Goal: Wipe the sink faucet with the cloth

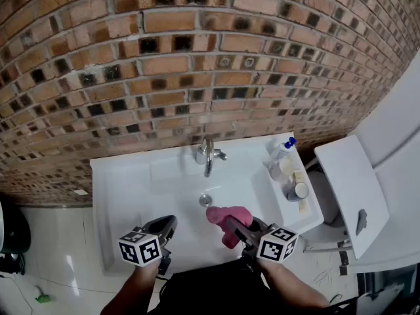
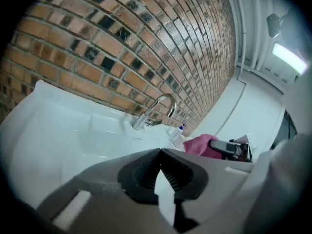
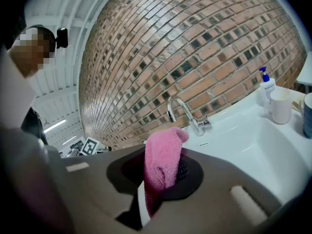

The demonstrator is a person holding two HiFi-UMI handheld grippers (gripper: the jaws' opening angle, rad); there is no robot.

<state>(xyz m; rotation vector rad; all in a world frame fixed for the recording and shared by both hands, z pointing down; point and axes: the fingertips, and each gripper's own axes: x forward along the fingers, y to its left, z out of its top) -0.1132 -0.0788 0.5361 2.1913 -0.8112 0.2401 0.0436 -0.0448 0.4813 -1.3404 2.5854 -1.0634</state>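
A chrome faucet point(image 1: 207, 154) stands at the back of the white sink point(image 1: 131, 195), against the brick wall. My right gripper point(image 1: 231, 223) is shut on a pink cloth point(image 1: 229, 220) and hangs over the front of the basin, well short of the faucet. In the right gripper view the pink cloth point(image 3: 162, 161) stands up between the jaws, with the faucet point(image 3: 184, 113) beyond it. My left gripper point(image 1: 168, 225) is shut with nothing in it, over the sink's front left. The left gripper view shows the faucet point(image 2: 155, 111) ahead and the cloth point(image 2: 201, 145) to the right.
On the sink's right ledge stand a pump bottle point(image 1: 281, 149), a white cup point(image 1: 286, 169) and a can point(image 1: 296, 190). The drain point(image 1: 205, 199) lies in the basin middle. A white toilet with raised lid point(image 1: 348, 195) stands to the right. Tiled floor point(image 1: 59, 254) is at left.
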